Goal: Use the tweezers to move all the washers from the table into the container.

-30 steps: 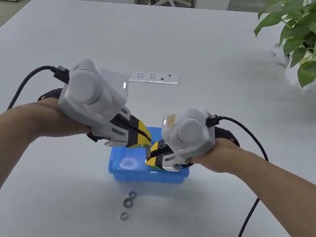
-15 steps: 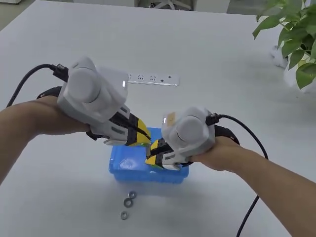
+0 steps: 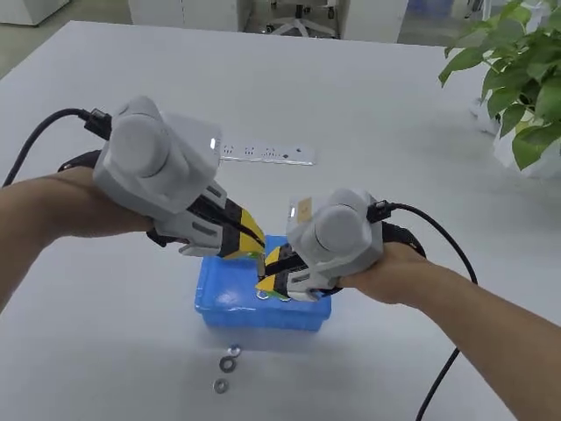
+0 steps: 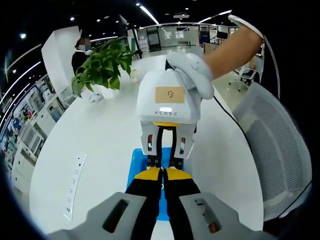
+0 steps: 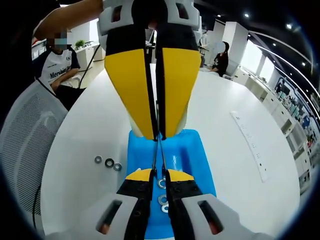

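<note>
Hovering over the blue container (image 3: 210, 307), left tongs (image 3: 254, 250) and right tongs (image 3: 267, 281) both pinching the tweezers (image 5: 156, 150), with three washers (image 3: 228, 362) on the counter (image 3: 105, 351) just outside its near wall.

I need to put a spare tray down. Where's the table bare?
Bare table between power strip and plant, and left of the blue container. Crowded: left gripper and right gripper over the container, washers in front of it.

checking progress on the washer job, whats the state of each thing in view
left gripper: shut on the tweezers
right gripper: shut on the tweezers, over the container
tweezers: held by both grippers, tips down in the container
container: open, no lid
washers in container: lying on its floor
washers on table: three, outside, by the container's front
power strip: flat, nothing plugged in
</note>
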Demonstrator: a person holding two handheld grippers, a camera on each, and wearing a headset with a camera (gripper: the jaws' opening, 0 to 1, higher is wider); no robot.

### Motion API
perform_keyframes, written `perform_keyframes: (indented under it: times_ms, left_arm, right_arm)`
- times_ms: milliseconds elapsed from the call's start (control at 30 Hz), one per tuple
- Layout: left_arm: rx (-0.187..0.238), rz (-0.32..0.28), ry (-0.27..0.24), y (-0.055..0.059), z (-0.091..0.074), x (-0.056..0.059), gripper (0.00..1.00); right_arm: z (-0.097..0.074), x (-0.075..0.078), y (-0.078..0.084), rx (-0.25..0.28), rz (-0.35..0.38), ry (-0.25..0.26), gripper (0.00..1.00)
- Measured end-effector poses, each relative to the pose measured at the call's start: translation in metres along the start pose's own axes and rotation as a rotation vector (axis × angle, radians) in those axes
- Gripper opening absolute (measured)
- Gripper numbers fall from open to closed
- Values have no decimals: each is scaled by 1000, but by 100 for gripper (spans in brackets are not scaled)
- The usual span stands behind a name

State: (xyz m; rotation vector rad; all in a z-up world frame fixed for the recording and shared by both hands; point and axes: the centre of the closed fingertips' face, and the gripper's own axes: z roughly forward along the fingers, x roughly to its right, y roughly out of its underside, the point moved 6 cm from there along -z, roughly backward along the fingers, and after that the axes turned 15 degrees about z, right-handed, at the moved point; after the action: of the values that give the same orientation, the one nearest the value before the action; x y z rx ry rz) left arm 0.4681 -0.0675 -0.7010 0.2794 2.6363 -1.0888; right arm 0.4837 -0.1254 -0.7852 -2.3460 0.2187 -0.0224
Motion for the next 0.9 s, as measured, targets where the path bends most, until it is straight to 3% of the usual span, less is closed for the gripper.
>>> perform_keyframes:
  times_ms: [533,900]
  left_arm:
    - [-18,28,-6,-17,-26,21,5]
    - [-30,18,-4,-18,-33,44,5]
  right_arm:
    - [-12,-29,-17,23,-33,13,12]
    - [-7,-52,-17,28,-38,-3,12]
